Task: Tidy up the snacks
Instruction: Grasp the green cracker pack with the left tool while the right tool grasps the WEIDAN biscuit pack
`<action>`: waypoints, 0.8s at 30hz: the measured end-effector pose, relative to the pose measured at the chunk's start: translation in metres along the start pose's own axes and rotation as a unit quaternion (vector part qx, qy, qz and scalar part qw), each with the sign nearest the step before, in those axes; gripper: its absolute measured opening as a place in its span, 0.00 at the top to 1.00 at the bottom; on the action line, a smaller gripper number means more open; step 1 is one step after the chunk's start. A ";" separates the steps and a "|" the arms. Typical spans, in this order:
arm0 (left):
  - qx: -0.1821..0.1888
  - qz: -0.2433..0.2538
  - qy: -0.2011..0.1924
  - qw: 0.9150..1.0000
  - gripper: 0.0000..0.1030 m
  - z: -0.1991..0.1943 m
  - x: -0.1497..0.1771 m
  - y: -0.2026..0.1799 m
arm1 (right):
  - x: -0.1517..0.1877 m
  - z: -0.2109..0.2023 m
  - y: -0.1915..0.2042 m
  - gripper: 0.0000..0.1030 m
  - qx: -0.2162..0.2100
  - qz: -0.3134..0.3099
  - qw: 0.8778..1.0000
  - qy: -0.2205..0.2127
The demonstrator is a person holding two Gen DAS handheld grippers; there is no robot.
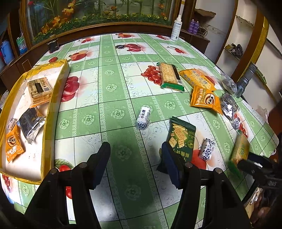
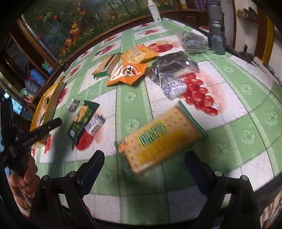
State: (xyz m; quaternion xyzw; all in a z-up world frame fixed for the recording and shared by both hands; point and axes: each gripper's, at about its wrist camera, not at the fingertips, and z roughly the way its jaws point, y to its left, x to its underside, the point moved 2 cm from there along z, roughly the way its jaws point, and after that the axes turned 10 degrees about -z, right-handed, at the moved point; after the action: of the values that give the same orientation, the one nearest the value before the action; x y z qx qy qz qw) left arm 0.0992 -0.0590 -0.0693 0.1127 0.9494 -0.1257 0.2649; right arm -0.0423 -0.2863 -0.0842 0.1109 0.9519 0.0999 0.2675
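A yellow-rimmed cardboard box [image 1: 52,98] at the table's left holds several snack packs. Loose snacks lie on the green tablecloth: a cracker sleeve [image 1: 169,74], orange packets [image 1: 204,98], a dark green cracker bag [image 1: 181,139], small white candies [image 1: 143,117]. My left gripper [image 1: 135,163] is open and empty above the cloth, its right finger next to the green bag. My right gripper [image 2: 144,169] is open, with a blurred yellow cracker pack [image 2: 158,141] between and just ahead of its fingers. That pack also shows in the left wrist view [image 1: 240,151].
A white spray bottle [image 1: 176,28] stands at the table's far edge. A grey flashlight [image 1: 245,81] stands at the right edge beside clear bags of dark seeds [image 1: 229,105]. A wooden cabinet with a flower picture [image 1: 98,15] runs behind the table.
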 end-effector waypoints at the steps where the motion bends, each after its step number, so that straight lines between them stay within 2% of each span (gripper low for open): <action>1: 0.001 0.005 0.002 1.000 0.43 0.002 -0.001 -0.002 | -0.008 0.006 0.001 0.07 0.011 -0.007 1.000 -0.005; 3: -0.001 0.022 0.007 1.000 0.43 0.007 -0.002 -0.008 | -0.024 0.018 0.004 0.07 0.038 -0.026 0.999 -0.005; 6: 0.002 0.052 0.011 0.999 0.43 0.011 -0.001 -0.020 | -0.040 0.032 0.012 0.07 0.055 -0.068 0.996 0.005; 9: 0.014 0.098 0.024 0.995 0.43 0.017 0.001 -0.038 | -0.039 0.038 0.021 0.07 0.074 -0.111 0.991 0.020; 13: 0.015 0.163 0.044 0.986 0.42 0.027 0.008 -0.058 | -0.029 0.037 0.020 0.07 0.103 -0.143 0.984 0.032; 15: 0.041 0.175 0.057 0.982 0.41 0.029 0.010 -0.064 | -0.026 0.033 0.017 0.07 0.097 -0.141 0.985 0.031; 16: 0.061 0.180 0.077 0.979 0.41 0.033 0.011 -0.066 | -0.024 0.031 0.015 0.07 0.097 -0.139 0.985 0.031; 17: 0.064 0.185 0.085 0.977 0.36 0.036 0.013 -0.068 | -0.023 0.030 0.013 0.07 0.095 -0.138 0.985 0.030; 18: 0.051 0.195 0.074 0.977 0.28 0.037 0.015 -0.071 | -0.022 0.029 0.012 0.07 0.094 -0.138 0.986 0.027; 19: 0.046 0.197 0.068 0.977 0.28 0.038 0.015 -0.072 | -0.021 0.029 0.012 0.07 0.099 -0.143 0.984 0.026; 20: 0.047 0.193 0.071 0.977 0.29 0.038 0.015 -0.072 | -0.021 0.029 0.012 0.07 0.102 -0.149 0.983 0.024; 21: 0.047 0.191 0.069 0.978 0.36 0.037 0.015 -0.072 | -0.021 0.029 0.012 0.07 0.099 -0.151 0.983 0.021; 22: 0.048 0.189 0.066 0.979 0.53 0.035 0.014 -0.070 | -0.020 0.028 0.011 0.08 0.099 -0.156 0.983 0.021; 23: 0.050 0.186 0.062 0.979 0.59 0.033 0.014 -0.069 | -0.021 0.028 0.013 0.11 0.098 -0.162 0.982 0.018; 24: 0.047 0.181 0.062 0.980 0.59 0.032 0.014 -0.066 | -0.021 0.027 0.012 0.16 0.096 -0.167 0.981 0.014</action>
State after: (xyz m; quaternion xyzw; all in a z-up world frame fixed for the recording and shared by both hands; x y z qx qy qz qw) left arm 0.0845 -0.1288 -0.0909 0.3022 0.9211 -0.1130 0.2182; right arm -0.0084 -0.2764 -0.0937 -0.0256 0.9659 -0.0367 0.2552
